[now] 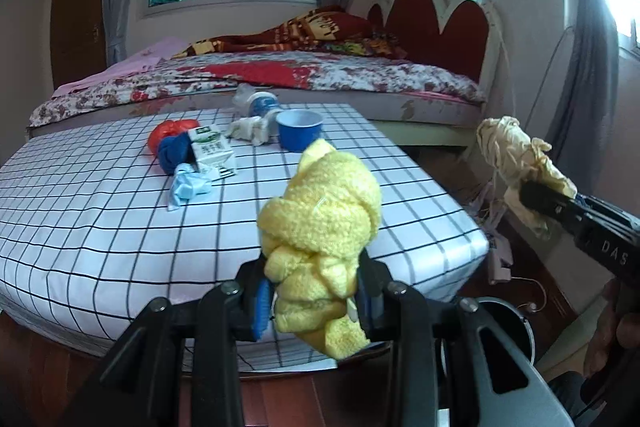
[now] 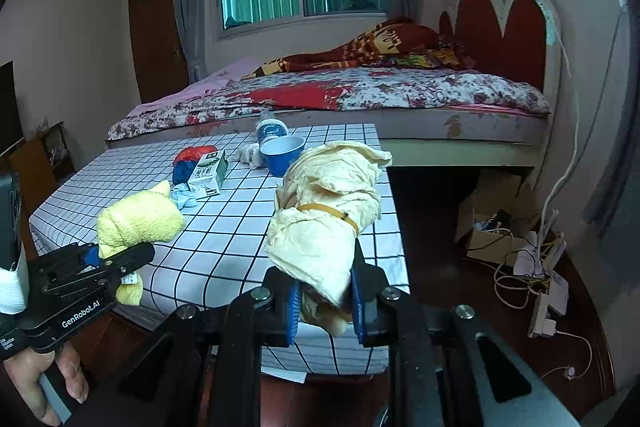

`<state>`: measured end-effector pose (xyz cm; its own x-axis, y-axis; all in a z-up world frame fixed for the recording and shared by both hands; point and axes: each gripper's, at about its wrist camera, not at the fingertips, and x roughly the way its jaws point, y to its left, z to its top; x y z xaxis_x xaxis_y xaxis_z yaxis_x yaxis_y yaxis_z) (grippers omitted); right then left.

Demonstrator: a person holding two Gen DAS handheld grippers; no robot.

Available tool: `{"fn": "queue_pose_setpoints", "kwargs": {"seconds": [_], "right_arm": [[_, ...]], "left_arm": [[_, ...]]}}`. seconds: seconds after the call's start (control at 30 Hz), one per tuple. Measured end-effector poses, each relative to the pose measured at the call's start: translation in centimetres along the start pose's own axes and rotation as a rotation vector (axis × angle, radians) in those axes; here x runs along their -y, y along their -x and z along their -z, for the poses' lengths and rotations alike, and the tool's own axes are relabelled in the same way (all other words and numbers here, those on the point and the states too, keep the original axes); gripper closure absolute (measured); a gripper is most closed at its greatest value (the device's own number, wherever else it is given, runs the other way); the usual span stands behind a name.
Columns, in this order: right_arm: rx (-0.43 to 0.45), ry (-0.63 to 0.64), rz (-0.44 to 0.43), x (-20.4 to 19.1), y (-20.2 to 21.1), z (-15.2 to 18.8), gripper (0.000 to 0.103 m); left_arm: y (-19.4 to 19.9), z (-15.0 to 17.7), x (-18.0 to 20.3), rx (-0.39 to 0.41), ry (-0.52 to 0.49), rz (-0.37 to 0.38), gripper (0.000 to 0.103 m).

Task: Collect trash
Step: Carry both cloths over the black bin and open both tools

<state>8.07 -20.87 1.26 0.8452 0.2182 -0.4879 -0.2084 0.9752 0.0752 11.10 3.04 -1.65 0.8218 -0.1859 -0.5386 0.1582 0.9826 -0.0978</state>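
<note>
Trash was found in two places: some held in the grippers, the rest lying on the checked tablecloth (image 1: 120, 227). The left gripper (image 1: 316, 301) was clamped on a knotted yellow cloth (image 1: 324, 219), held above the table's near edge. The right gripper (image 2: 325, 305) was closed around a cream paper bundle (image 2: 324, 215) bound with a rubber band (image 2: 328, 209), carried out past the table's right side. A dark round bin (image 1: 506, 323) was partly seen low in the left wrist view, beside the table's near corner and below both loads.

On the table, well apart from the grippers, a milk carton (image 1: 211, 151), a blue cup (image 1: 298, 129), a crumpled white tissue (image 1: 250, 131), a light blue mask (image 1: 188, 187), a red bag (image 1: 172, 133) and a plastic bottle (image 1: 262, 105) were left uncollected.

Several risks were judged likely. The cloth was gripped only at its lower folds, so it could be slipped free by a quick swing. If either load were released before it was centred over the bin's mouth, it would be dropped on the floor. With both grippers converging on one narrow opening, a collision could be caused.
</note>
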Motion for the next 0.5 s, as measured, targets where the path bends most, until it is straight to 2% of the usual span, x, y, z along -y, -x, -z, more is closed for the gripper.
{"fn": "queue_pose_setpoints", "kwargs": {"seconds": [0.5], "right_arm": [[0.029,-0.038,0.091,4.1,5.1,2.6,0.081]], "left_arm": [[1.0,1.0,7.1,0.012,-0.088,0.131,0.068]]}}
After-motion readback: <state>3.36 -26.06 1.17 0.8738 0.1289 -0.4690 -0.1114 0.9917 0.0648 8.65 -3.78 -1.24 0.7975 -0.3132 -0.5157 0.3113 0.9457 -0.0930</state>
